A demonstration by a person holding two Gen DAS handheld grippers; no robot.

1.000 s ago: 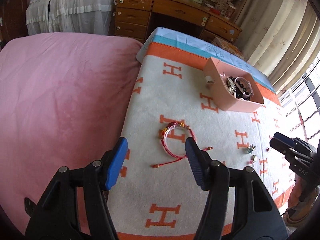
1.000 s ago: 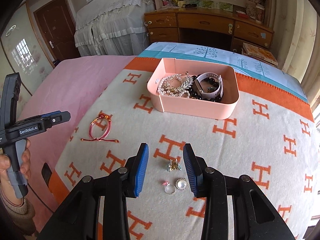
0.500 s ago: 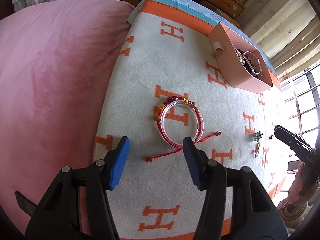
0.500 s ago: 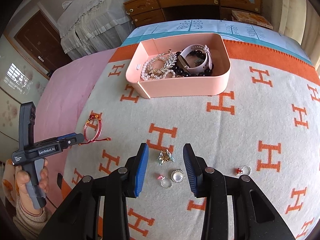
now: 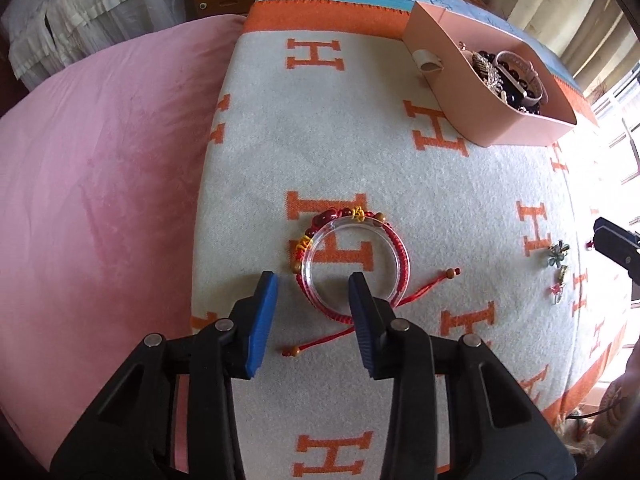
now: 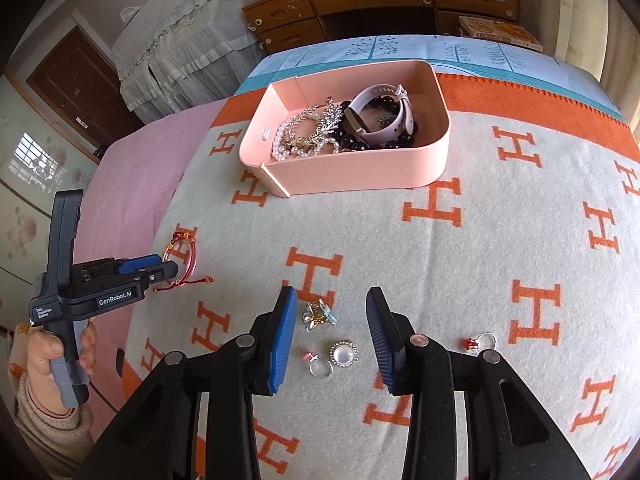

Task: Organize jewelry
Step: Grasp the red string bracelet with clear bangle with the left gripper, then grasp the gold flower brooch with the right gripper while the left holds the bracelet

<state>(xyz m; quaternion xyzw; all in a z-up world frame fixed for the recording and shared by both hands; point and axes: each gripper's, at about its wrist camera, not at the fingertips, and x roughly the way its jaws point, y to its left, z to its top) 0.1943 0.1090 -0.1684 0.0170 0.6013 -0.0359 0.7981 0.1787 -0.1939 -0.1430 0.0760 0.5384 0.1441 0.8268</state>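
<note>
From the left wrist camera, the left gripper (image 5: pixel 314 292) points down at a cream blanket (image 5: pixel 360 152) patterned with orange H letters. Its jaws have just been closing and now straddle the near left rim of a clear bangle (image 5: pixel 352 266), which lies flat with a red cord bracelet (image 5: pixel 348 240) wrapped around it; the pads stand apart and do not press on either. The cord's beaded tails trail out toward the lower left and the right. A pink jewelry box (image 5: pixel 492 92) sits well away at the upper right, its contents only partly visible over the wall. Small trinkets (image 5: pixel 558 260) lie near the right edge, too small to identify, beside the tip of the right gripper (image 5: pixel 616 244). A pink bedcover (image 5: pixel 100 168) fills the left side.

The right wrist camera shows what that view cannot: the box (image 6: pixel 360 176) is open-topped and holds pearls (image 6: pixel 294 142), dark beads (image 6: pixel 360 142) and a pale watch band (image 6: pixel 384 116). The right gripper (image 6: pixel 332 316) hovers with jaws apart and empty over a floral brooch (image 6: pixel 318 314), a round pearl ring (image 6: pixel 343 354) and a plain ring (image 6: pixel 320 368); another red-stoned ring (image 6: pixel 480 342) lies off to the right. A hand (image 6: pixel 60 352) holds the left gripper (image 6: pixel 164 266) at the bracelet (image 6: pixel 182 254).
</note>
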